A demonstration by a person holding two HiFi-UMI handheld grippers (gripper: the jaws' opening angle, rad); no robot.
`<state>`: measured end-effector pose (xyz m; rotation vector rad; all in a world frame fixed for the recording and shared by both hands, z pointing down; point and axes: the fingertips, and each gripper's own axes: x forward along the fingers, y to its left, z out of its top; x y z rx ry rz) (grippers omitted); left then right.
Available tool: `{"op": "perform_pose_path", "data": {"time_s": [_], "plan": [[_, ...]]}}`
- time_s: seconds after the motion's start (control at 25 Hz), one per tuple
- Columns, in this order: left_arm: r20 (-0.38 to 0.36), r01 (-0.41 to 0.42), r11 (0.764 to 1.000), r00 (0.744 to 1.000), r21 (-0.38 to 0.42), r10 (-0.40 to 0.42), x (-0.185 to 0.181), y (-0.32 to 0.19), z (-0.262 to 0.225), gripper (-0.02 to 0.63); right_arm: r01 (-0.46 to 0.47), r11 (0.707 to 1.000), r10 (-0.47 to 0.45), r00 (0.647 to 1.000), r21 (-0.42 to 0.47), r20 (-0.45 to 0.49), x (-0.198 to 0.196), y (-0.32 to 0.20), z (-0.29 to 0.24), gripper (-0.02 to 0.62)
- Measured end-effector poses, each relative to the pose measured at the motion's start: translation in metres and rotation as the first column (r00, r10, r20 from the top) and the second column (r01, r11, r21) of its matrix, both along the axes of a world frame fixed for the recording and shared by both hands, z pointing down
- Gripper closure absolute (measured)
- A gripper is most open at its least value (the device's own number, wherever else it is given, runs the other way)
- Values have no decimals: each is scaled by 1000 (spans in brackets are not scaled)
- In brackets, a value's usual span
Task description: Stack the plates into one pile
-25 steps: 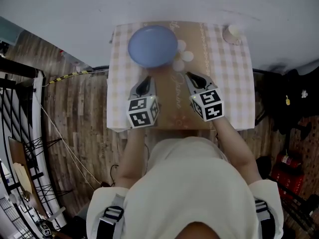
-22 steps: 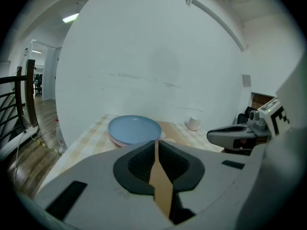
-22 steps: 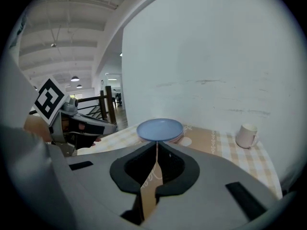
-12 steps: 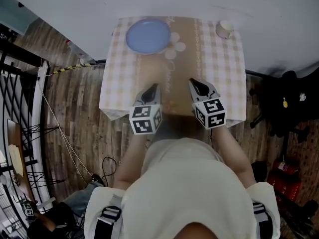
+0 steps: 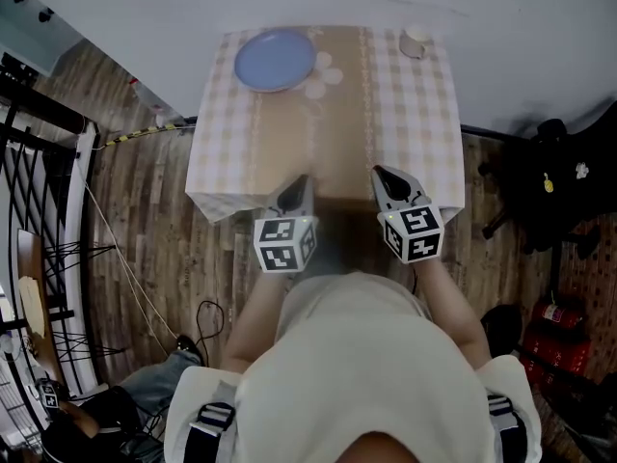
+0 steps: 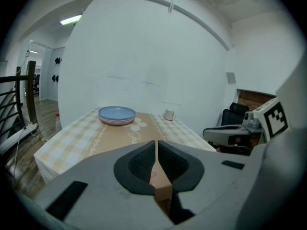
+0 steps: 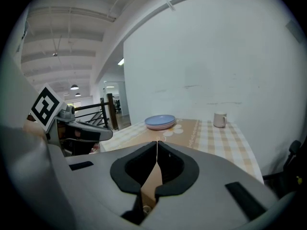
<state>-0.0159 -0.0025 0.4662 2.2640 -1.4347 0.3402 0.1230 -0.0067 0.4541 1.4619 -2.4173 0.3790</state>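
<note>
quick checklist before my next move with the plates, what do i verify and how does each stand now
1. Plates in one pile: ok, a blue plate lies on top, with a pink rim under it, at the table's far left corner.
2. No stray plates elsewhere on the table: ok, none seen.
3. Left gripper empty: ok, its jaws have just been closing and now meet with nothing between them.
4. Right gripper empty: ok, jaws together.
5. Mug away from the pile: ok, it stands apart at the far right.
6. Number of plates in the pile: cannot tell.
</note>
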Motion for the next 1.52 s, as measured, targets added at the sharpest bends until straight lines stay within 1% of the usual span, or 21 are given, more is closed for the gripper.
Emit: {"op": "perform_pose_path", "data": {"time_s": [0.44, 0.76, 1.2, 1.52], "plan": [[-18, -55, 998, 998, 27, 55, 22, 52, -2, 591, -76, 997, 75, 997, 33, 23, 27, 64, -5, 594], [-19, -81, 996, 996, 36, 82, 27, 81, -2, 592, -81, 995, 81, 997, 49, 17, 30, 96, -4, 595], [-15, -83, 996, 996, 44, 84, 26, 84, -3, 592, -17, 996, 17, 1000, 86, 4, 16, 100, -11, 597], [-18, -80, 996, 997, 46, 81, 24, 82, -5, 592, -5, 995, 5, 1000, 98, 8, 11, 97, -12, 597]]}}
